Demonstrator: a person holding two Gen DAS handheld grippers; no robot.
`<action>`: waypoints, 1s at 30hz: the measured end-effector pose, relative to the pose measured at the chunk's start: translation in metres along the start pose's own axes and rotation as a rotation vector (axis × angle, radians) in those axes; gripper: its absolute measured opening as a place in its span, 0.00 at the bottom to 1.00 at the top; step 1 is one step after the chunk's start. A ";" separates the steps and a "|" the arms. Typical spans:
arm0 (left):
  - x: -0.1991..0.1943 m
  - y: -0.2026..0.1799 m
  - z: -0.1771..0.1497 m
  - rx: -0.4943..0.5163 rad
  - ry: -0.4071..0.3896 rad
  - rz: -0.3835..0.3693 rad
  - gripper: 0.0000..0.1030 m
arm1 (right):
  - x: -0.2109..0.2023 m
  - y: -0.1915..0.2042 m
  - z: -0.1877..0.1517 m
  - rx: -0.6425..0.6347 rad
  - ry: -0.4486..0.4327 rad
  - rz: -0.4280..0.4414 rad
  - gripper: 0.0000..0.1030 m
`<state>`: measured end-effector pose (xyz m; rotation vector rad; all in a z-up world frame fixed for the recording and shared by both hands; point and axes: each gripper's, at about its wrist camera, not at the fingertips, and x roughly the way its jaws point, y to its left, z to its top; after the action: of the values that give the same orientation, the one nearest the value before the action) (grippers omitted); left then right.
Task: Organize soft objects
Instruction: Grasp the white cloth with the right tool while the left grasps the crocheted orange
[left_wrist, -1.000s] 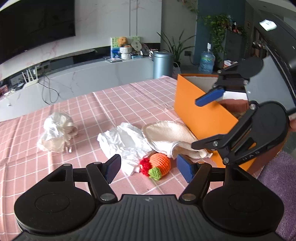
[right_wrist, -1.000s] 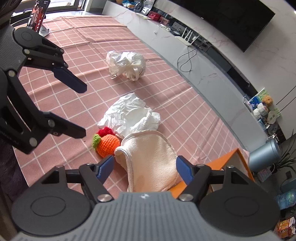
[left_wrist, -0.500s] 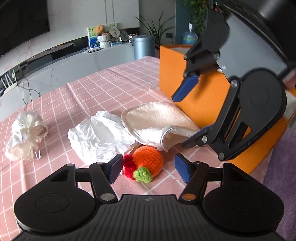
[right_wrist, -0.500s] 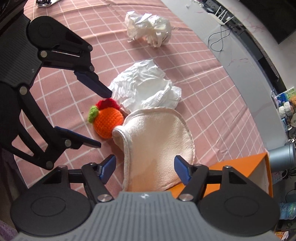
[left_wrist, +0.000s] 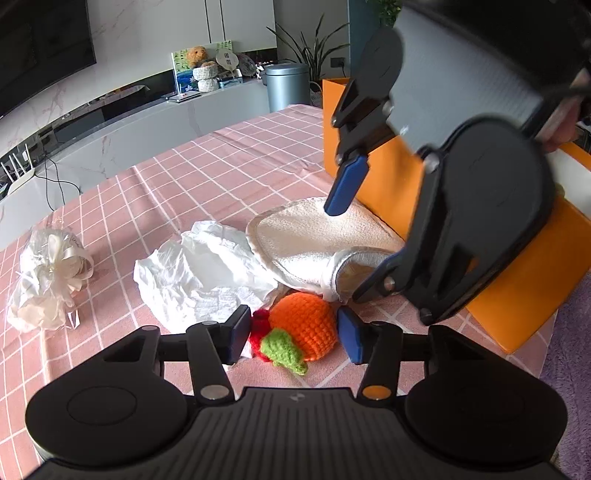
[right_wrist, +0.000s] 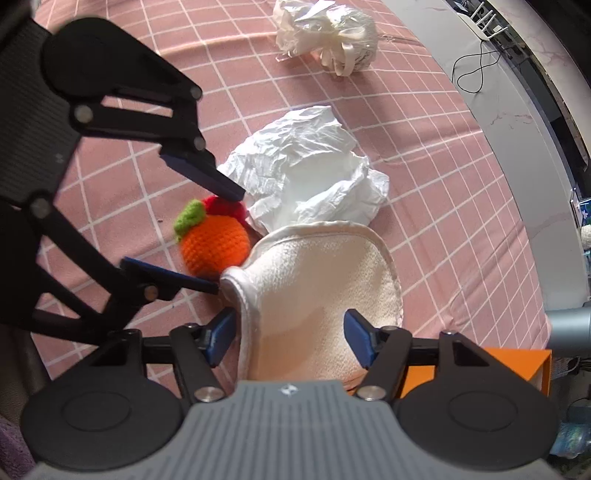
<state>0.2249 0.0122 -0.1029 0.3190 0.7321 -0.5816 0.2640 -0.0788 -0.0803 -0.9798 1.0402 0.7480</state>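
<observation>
Left claw (left_wrist: 293, 334), closing, brackets the crocheted orange (left_wrist: 306, 325) on pink checked tablecloth (left_wrist: 229, 173); right claw (right_wrist: 288, 338) gapes.

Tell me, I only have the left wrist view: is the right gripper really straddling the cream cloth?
Observer: Yes. Its own camera shows the right gripper with the cream cloth between its fingers. The jaws have just been closing, but neither pad presses yet.
Operator: And my left gripper on the knitted orange?
Observer: Its jaws have just been closing too. Seen from the side, the left gripper brackets the knitted orange, upper fingertip right at the red tuft.
</observation>
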 end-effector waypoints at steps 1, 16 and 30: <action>-0.003 0.001 0.000 -0.012 -0.005 -0.001 0.52 | 0.002 0.001 0.002 -0.007 0.008 -0.002 0.63; -0.033 0.012 -0.007 -0.114 -0.034 0.034 0.50 | 0.016 0.013 0.014 0.021 0.100 0.049 0.22; -0.063 0.007 -0.005 -0.146 -0.087 0.060 0.40 | -0.027 0.029 -0.004 0.100 -0.009 -0.084 0.11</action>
<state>0.1891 0.0442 -0.0614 0.1789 0.6748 -0.4801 0.2281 -0.0722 -0.0646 -0.9278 1.0124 0.6249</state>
